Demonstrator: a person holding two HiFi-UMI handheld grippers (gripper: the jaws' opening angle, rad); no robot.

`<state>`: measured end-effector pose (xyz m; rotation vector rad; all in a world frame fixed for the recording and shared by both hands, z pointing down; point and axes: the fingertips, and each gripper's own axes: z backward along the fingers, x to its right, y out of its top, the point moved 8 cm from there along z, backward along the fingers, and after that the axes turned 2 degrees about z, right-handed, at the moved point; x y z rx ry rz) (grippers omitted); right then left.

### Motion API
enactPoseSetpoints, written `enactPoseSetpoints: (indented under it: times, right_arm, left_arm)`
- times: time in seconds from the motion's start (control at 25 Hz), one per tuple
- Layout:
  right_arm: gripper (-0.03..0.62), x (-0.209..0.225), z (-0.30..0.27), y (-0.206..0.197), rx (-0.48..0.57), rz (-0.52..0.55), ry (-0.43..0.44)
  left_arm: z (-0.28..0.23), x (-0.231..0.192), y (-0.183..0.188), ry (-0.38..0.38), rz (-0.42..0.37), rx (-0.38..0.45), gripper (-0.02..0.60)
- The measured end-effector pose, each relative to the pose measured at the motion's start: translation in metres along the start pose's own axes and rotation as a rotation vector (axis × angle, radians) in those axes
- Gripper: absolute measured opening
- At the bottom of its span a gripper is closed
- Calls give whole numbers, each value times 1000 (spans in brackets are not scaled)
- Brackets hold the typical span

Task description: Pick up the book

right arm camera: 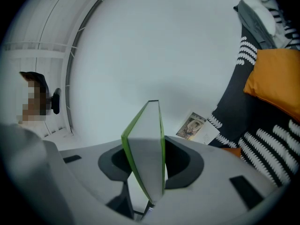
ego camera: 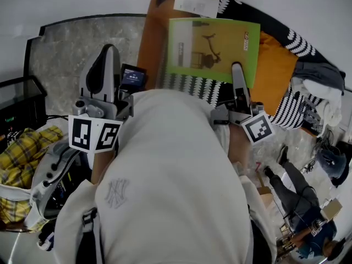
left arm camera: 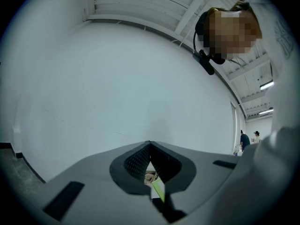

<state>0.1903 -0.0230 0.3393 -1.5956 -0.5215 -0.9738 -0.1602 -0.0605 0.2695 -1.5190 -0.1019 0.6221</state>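
Head view, book [ego camera: 214, 45] cover up, long axis crosswise

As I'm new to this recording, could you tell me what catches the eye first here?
The bright green book stands out, clamped in the right gripper over an orange cushion and black-and-white blanket. The left gripper is held at the left, shut and empty, and a small booklet lies beyond the book.

Left tongs [left arm camera: 150, 146]: tips meet, nothing gripped. Through the gap behind the tips, a sliver of green book [left arm camera: 159, 190] and a printed sheet [left arm camera: 150, 176]. White wall [left arm camera: 117, 88] beyond. 2 people [left arm camera: 242, 140] far right, small. Person with headset [left arm camera: 201, 34] upper right
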Motion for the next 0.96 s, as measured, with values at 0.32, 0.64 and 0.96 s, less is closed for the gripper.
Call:
enactPoseSetpoints:
  times: [0.32, 0.64, 0.96]
  right_arm:
    - [150, 1, -1, 1, -7, 3, 2]
    - [150, 2, 0, 2, -10, 2, 4]
    - [150, -2, -3, 2, -10, 1, 2]
  left_arm:
    - [-1, 1, -1, 3, 3, -1, 9]
    - [-1, 2, -1, 5, 2, 3, 9]
    - [-3, 0, 4, -1, 10, 1, 9]
